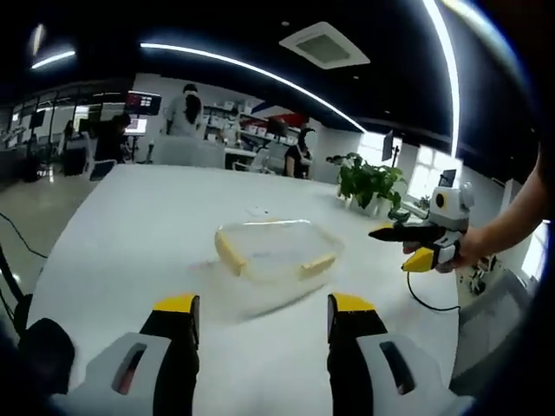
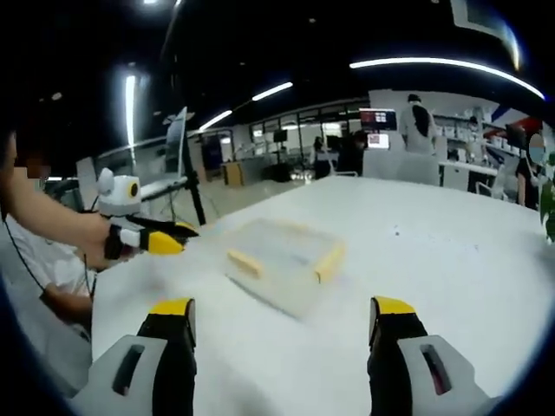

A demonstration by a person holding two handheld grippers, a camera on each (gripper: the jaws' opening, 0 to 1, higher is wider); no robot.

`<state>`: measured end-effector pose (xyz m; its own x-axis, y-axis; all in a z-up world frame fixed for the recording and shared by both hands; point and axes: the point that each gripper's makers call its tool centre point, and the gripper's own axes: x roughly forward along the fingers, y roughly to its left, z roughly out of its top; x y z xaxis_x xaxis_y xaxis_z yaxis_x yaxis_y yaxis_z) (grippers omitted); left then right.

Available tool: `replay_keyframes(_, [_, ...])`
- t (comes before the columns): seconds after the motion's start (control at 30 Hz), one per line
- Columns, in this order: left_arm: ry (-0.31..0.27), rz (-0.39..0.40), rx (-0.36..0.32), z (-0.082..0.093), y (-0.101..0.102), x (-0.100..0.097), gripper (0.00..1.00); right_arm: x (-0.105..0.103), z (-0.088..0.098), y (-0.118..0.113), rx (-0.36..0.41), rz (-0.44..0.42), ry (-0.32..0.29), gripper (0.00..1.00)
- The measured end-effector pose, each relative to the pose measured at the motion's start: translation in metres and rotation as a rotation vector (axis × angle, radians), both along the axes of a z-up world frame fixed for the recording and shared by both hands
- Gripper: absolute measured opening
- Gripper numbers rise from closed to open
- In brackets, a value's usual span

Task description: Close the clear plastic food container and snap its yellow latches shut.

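A clear plastic food container [image 1: 276,260] with yellow latches [image 1: 229,254] on its sides sits on the white table [image 1: 156,234], lid on top. My left gripper [image 1: 263,325] stands open just short of it, nothing between its fingers. The right gripper [image 1: 395,232], held in a person's hand, hangs to the container's right with its jaws close together. In the right gripper view the same container [image 2: 282,260] lies ahead of my open right gripper [image 2: 282,325], and the left gripper [image 2: 178,232] comes in from the left, beside the container.
A potted green plant [image 1: 368,184] stands at the table's far right edge. Desks, monitors and several people fill the office behind the table [image 2: 451,251]. A person's arm [image 2: 52,221] reaches in at the left of the right gripper view.
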<state>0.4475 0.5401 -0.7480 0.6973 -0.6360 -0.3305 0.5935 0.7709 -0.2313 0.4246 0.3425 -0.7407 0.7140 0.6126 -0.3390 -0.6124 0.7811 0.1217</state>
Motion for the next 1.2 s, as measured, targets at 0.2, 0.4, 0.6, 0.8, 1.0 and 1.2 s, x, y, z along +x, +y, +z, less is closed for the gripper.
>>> replay_keyframes(0.2, [0.007,0.056,-0.036,0.002,0.011,-0.011,0.56,-0.009,0.003,-0.008,0.033,-0.051,0.01,0.82])
replay_keyframes(0.4, [0.02,0.077,-0.036,-0.004,0.019,-0.027,0.55,-0.022,0.004,-0.014,0.04,-0.073,0.016,0.82])
replay_keyframes(0.6, [0.01,0.07,-0.01,-0.004,0.021,-0.044,0.55,-0.034,0.001,-0.025,0.033,-0.103,0.022,0.82])
replay_keyframes(0.8, [0.022,0.099,-0.027,-0.007,0.028,-0.056,0.54,-0.05,-0.002,-0.039,0.051,-0.156,0.039,0.81])
replay_keyframes(1.0, [0.051,0.119,-0.037,-0.015,0.034,-0.07,0.54,-0.073,-0.009,-0.044,0.019,-0.145,0.053,0.81])
replay_keyframes(1.2, [0.072,0.153,-0.045,-0.016,0.039,-0.086,0.52,-0.086,-0.007,-0.058,0.026,-0.172,0.061,0.81])
